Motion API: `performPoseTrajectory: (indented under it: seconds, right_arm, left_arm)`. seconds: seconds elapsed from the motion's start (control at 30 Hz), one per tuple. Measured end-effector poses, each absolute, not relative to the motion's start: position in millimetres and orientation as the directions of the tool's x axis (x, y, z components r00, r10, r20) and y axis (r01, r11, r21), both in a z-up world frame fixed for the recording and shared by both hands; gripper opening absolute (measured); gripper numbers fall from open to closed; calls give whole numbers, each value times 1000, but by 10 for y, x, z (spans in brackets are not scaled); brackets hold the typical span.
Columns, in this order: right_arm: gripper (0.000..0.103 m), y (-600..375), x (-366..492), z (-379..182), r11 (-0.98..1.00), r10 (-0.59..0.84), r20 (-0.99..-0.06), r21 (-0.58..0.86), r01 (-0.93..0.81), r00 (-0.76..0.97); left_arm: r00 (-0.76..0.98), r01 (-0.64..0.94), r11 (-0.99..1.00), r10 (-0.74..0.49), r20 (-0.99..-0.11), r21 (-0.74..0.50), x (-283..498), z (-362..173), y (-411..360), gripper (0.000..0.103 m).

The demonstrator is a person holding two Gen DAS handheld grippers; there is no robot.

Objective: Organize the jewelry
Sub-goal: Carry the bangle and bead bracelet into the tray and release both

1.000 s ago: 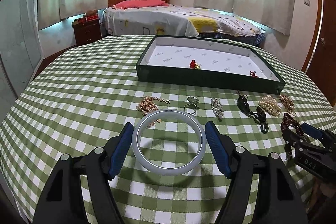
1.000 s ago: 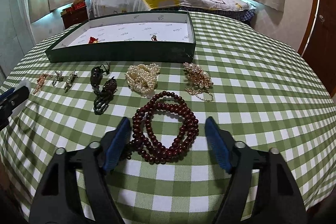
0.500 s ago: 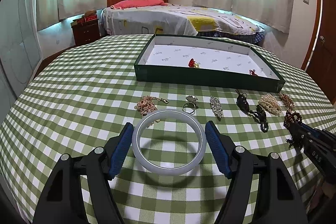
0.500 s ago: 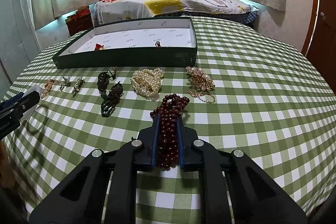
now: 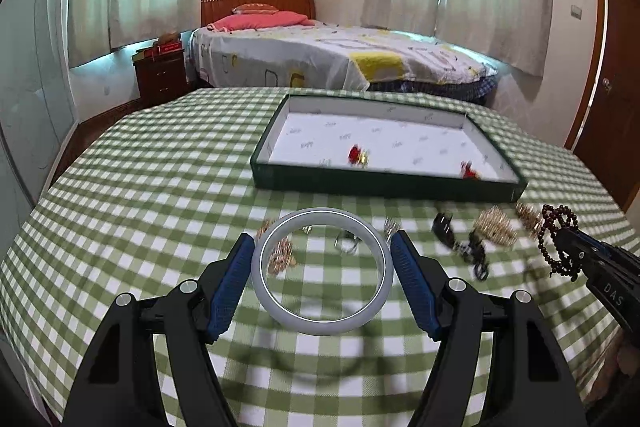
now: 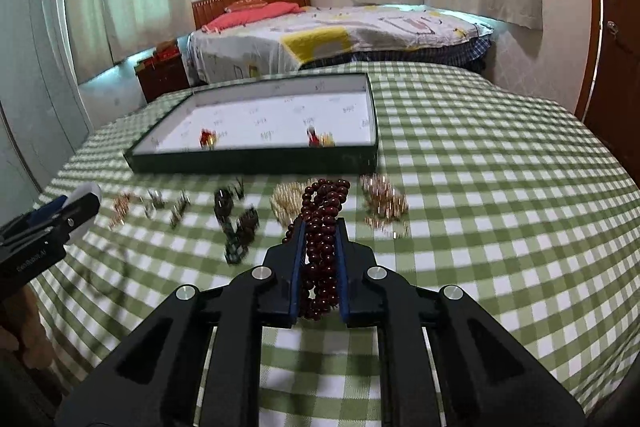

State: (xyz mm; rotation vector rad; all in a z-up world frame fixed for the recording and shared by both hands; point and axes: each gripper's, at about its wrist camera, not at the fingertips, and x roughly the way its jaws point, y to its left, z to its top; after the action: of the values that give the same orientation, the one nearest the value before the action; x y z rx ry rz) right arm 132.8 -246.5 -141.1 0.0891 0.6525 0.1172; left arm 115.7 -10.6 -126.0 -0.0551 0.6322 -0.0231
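My left gripper (image 5: 322,247) is shut on a pale grey bangle (image 5: 276,299) and holds it above the table. My right gripper (image 6: 320,227) is shut on a dark red bead necklace (image 6: 322,223), lifted off the cloth; it also shows at the right of the left wrist view (image 5: 560,243). A dark green tray (image 5: 384,185) with a white lining stands further back, with two small red pieces inside. On the cloth before it lie a gold chain (image 5: 280,255), a ring (image 5: 348,241), dark pendants (image 6: 236,219), pearls (image 6: 286,201) and gold pieces (image 6: 384,201).
The round table has a green checked cloth (image 5: 160,195). A bed (image 5: 320,63) and a nightstand (image 5: 160,75) stand behind it, a brown door (image 5: 616,87) at the right. The left gripper shows at the left edge of the right wrist view (image 6: 48,227).
My right gripper has shut on the bead necklace and lifted it. My left gripper has raised the bangle off the cloth. Both have moved towards the tray.
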Motion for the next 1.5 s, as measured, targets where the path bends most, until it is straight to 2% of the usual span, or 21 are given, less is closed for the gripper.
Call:
performPoseTrajectory:
  seconds: [0.3, 0.5, 0.67, 0.87, 1.1, 1.5]
  right_arm:
    - [14, -2426, 1724, -988, 984, 169, -518, 139, -112, 839]
    - [14, -2353, 2253, -802, 983, 178, -467, 128, -133, 866]
    - [14, -2297, 2738, -834, 980, 191, -469, 135, -143, 862]
    - [14, -2328, 3368, -1083, 980, 189, -526, 160, -122, 829]
    - [14, -2399, 3838, -1399, 983, 166, -628, 163, -81, 760]
    - [15, -2336, 4204, -1607, 987, 163, -775, 135, -92, 611]
  left_arm:
    - [829, 45, 991, -109, -549, -129, 1585, -899, -169, 68]
    - [863, 52, 993, -100, -495, -109, 2089, -742, -265, 68]
    - [853, 50, 994, -95, -512, -99, 2580, -783, -337, 68]
    - [818, 36, 996, -73, -571, -76, 3186, -949, -386, 68]
    - [732, 25, 997, -64, -679, -68, 3691, -1206, -399, 68]
    - [588, 69, 997, -65, -806, -30, 4044, -1531, -568, 68]
